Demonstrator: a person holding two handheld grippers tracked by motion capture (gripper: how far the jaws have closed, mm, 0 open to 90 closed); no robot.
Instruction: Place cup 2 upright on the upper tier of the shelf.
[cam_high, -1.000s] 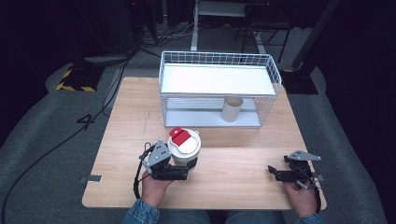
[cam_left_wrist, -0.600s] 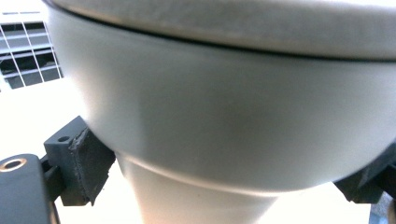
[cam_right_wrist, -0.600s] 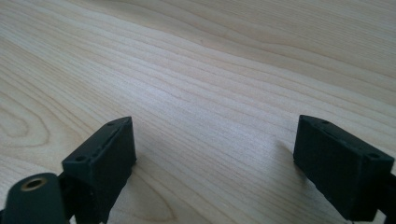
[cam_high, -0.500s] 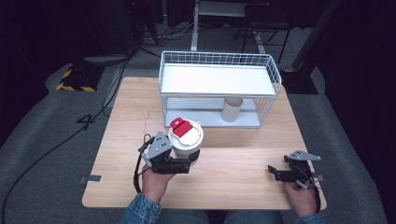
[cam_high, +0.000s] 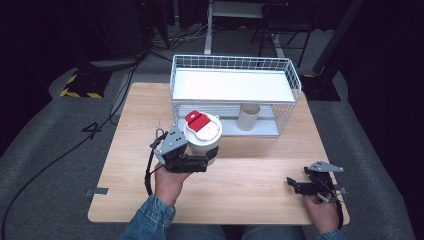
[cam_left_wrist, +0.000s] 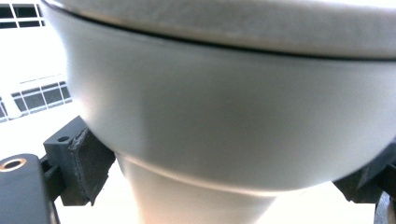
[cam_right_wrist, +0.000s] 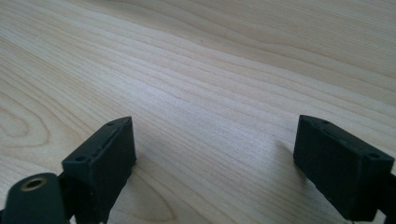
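Up close in the left gripper view, a big pale cup (cam_left_wrist: 224, 116) blurry and cut off at the top and right, with the two black jaws pressed on its sides, so clamped tight on it. Down below, a narrower bit of the cup, fuzzy and hard to make out. Seen from the high view, the same cup (cam_high: 204, 145) in the left gripper (cam_high: 192, 160), over the middle of the wooden table (cam_high: 125, 145), just in front of the white wire rack (cam_high: 235, 85). On top of the cup, a white lid with a red tab (cam_high: 196, 119). Most of the cup's side hidden behind the lid and the gripper. Cannot tell if the cup bottom touches the table. Inside the rack, on the low shelf, a second small pale cup (cam_high: 248, 116), partly behind the wires. Over at the near right corner of the table, the right gripper (cam_high: 300, 184) held low in a hand (cam_high: 320, 212), well apart from the cup. In the right gripper view, jaws wide apart with bare wood between them and nothing held. Dark floor all around, hard to see.
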